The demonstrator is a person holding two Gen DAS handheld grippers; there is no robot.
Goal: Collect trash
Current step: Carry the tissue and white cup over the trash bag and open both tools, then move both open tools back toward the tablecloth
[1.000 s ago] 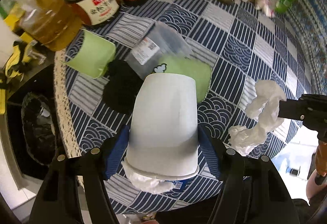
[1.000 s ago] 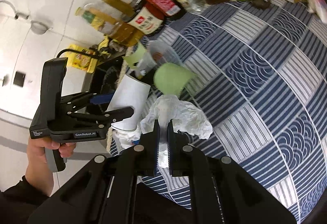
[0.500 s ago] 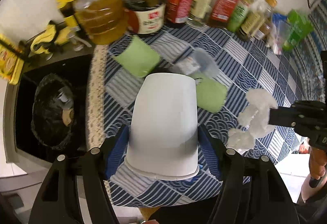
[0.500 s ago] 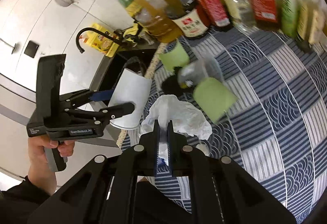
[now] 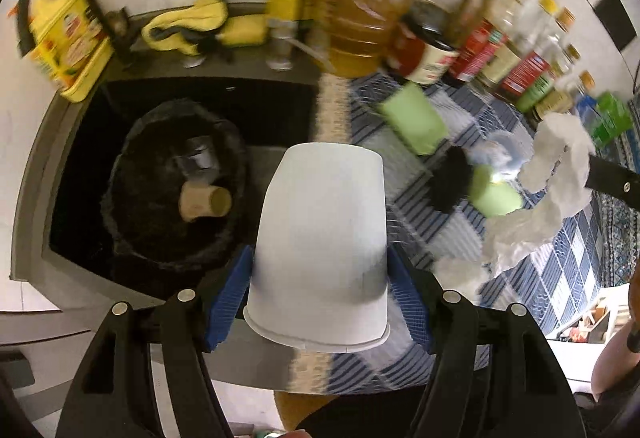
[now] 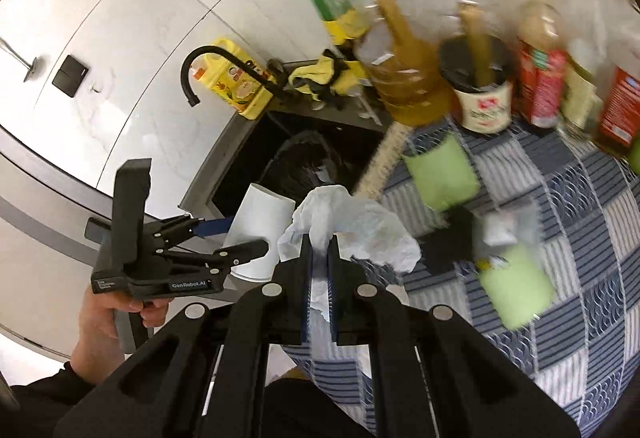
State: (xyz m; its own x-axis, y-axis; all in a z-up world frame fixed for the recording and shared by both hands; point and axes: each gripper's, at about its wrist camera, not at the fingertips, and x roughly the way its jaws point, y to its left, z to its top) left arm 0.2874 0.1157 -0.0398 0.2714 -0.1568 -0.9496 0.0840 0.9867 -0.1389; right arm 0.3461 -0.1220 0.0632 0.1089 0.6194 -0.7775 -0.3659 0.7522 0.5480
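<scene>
Both grippers have travelled sideways off the patterned desk toward the sink since the earlier frames, so the black-lined bin now fills the left of the left wrist view; the grips themselves are unchanged. Left gripper (image 5: 320, 290): jaws set wide, blue pads pressed on both sides of an upturned white paper cup (image 5: 320, 238), its rim toward the camera; the cup hangs over the desk edge, just beside the bin (image 5: 132, 174). Bin: stands in the dark sink (image 5: 260, 110) and holds a tan paper cup (image 5: 204, 202) lying on its side and a grey scrap. Right gripper (image 6: 318, 258): jaws nearly closed, pinching a crumpled white tissue (image 6: 352, 226), which bulges above the fingertips; it is held just right of the white cup, over the corner of the blue checked cloth (image 6: 580, 230). On the cloth: two green squares (image 6: 440, 174), a black clump (image 6: 452, 242) and a clear plastic wrapper, all blurred. Behind: a row of sauce and oil bottles (image 6: 404, 78), a yellow cloth and a black tap (image 6: 200, 66). A hand (image 6: 100, 314) grips the left gripper's handle.
</scene>
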